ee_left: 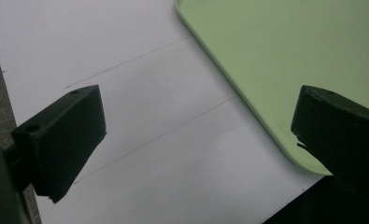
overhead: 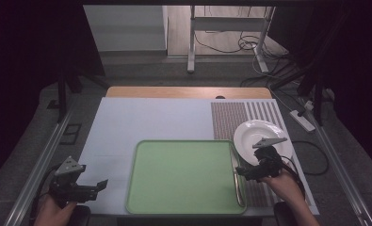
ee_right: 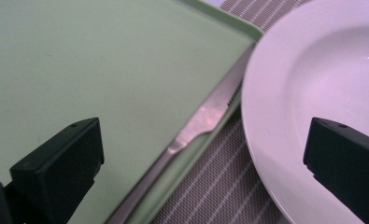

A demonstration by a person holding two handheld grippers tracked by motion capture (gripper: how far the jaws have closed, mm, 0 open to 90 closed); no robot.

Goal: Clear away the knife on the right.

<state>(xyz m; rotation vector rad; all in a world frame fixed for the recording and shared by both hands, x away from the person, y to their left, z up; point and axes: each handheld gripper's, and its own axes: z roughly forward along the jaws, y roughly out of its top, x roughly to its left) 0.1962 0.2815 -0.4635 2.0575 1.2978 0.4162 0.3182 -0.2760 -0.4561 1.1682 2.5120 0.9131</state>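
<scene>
left gripper (overhead: 96, 185): jaws spread, nothing between them, just left of green tray (overhead: 183, 179) | right gripper (overhead: 242, 172): jaws spread, unladen, over tray's right rim | knife (overhead: 237, 176): lying inside tray along right rim | white plate (overhead: 259, 134): beyond tray's right far corner, on striped mat (overhead: 230, 117)

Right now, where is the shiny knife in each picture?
High view: the knife lies along the green tray's right edge, beside the right hand-held gripper.
Left gripper view: the knife is not in it; the tray's corner fills the upper right.
Right gripper view: the knife runs diagonally through the middle, between tray and white plate.
Shared landmark: the green tray.
</scene>
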